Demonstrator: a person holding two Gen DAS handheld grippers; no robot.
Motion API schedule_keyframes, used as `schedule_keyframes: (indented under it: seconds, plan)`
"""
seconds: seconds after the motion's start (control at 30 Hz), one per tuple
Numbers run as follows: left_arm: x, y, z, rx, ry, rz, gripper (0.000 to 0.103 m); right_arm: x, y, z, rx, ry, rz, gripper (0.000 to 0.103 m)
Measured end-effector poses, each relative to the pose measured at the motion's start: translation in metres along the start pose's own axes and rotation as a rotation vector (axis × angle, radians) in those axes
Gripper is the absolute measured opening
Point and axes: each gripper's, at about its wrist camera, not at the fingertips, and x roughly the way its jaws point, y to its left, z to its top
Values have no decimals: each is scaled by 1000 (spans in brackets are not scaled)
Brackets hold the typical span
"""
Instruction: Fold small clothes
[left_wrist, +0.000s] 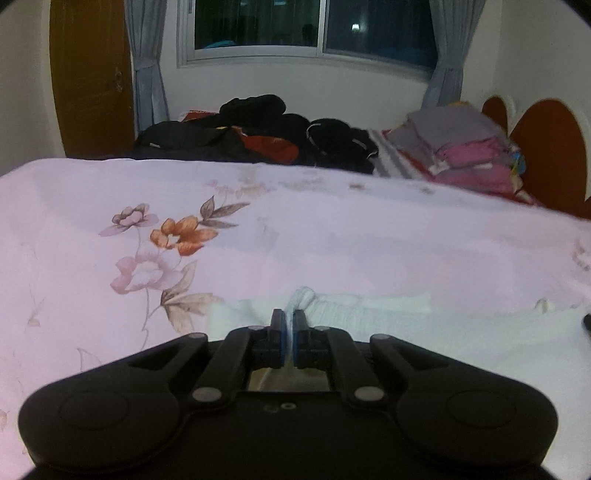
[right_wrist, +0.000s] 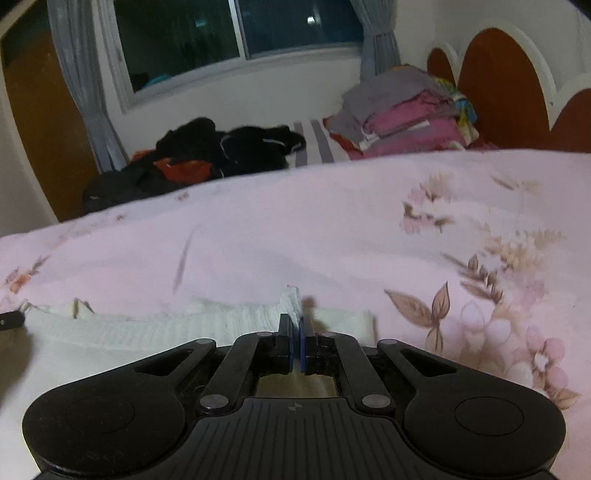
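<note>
A small white ribbed garment (left_wrist: 369, 314) lies flat on the pink floral bedsheet (left_wrist: 332, 229), its far edge running across the view. My left gripper (left_wrist: 289, 317) is shut on a pinched-up fold of that edge. In the right wrist view the same white garment (right_wrist: 166, 325) stretches to the left, and my right gripper (right_wrist: 296, 321) is shut on a raised bit of its edge near its right end. The tip of the other gripper shows at the far right of the left view (left_wrist: 586, 325) and at the far left of the right view (right_wrist: 11, 319).
A pile of dark clothes (left_wrist: 258, 129) lies at the far side of the bed under the window. A stack of folded grey and pink clothes (left_wrist: 465, 147) sits by the red headboard (left_wrist: 546, 155). A wooden door (left_wrist: 92, 74) stands at the far left.
</note>
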Motion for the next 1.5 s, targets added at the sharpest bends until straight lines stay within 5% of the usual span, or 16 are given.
schedule_keyframes:
  seconds: [0.3,0.73,0.77,0.87,1.07,1.17,1.5]
  plan:
    - [-30,12,3,-2,3,16,56,-34,-3,4,44,-71,22,3]
    - [-66,-22,-9,56,6,-82,76,-53,38,-3,-12,-53,92,4]
    - [-68,-25,-9,60,9,-90,78,-55,41,-3,-17,-57,101,7]
    - [-70,-35,-11,71,14,-104,79,-59,49,-3,-17,-85,105,74]
    - [-69,-46,-14,72,34,-111,80,-61,70,-9,-83,-92,96,69]
    - [-67,-51,-17,89,43,-108,80,-55,76,-15,-91,-51,96,31]
    - [-53,-50,-34,91,95,-79,80,-46,91,-37,-146,5,138,31]
